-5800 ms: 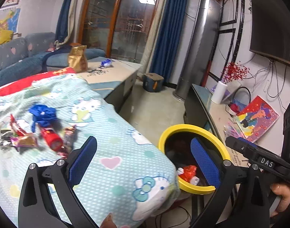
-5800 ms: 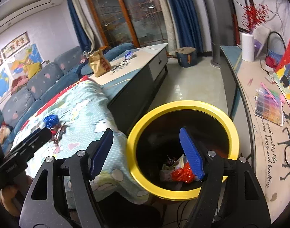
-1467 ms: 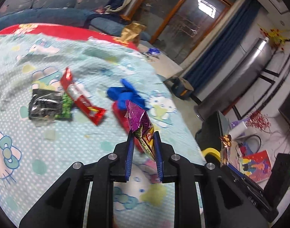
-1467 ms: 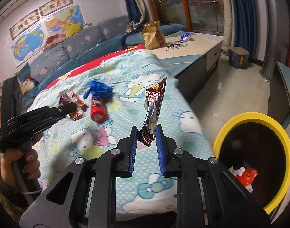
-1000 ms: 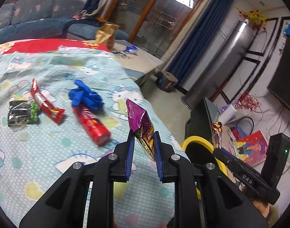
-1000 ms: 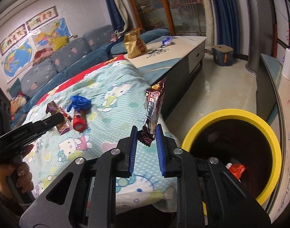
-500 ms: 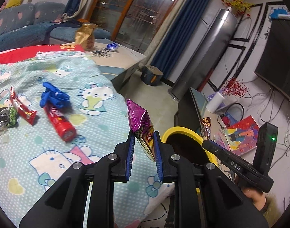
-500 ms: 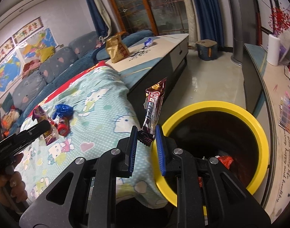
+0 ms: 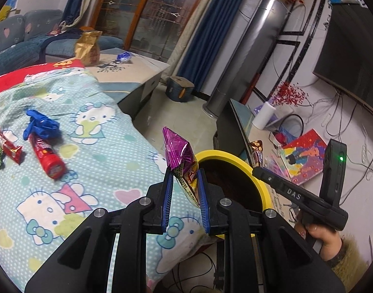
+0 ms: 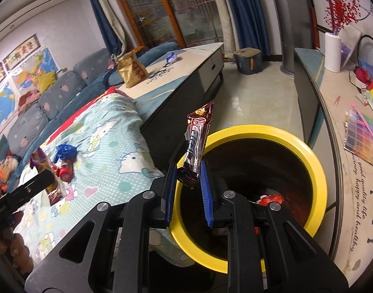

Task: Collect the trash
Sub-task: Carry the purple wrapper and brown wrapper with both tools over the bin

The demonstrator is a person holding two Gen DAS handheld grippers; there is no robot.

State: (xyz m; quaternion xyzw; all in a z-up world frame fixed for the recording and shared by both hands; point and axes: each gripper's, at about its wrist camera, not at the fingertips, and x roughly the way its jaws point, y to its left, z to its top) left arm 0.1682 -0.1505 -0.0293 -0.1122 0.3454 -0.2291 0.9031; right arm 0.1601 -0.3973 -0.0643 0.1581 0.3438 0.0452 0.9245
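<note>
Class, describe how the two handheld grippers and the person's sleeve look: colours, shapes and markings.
Each gripper, left gripper and right gripper, has a black angular frame with silver bolts and flat blue finger pads. The right one's pistol-like body reads "DAS" and shows a green light. The sleeve cuff is furry, yellow-brown.

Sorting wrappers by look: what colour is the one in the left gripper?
Shiny purple-magenta on top, yellow and red lower down: the snack wrapper, clearest in the left wrist view.

Two wrist fisheyes, angled downward.
Both look along their fingers [image 9: 167, 200], sharing yellow bin [image 9: 237, 162] [image 10: 315, 161] and bedspread [image 9: 101, 146] close below.
</note>
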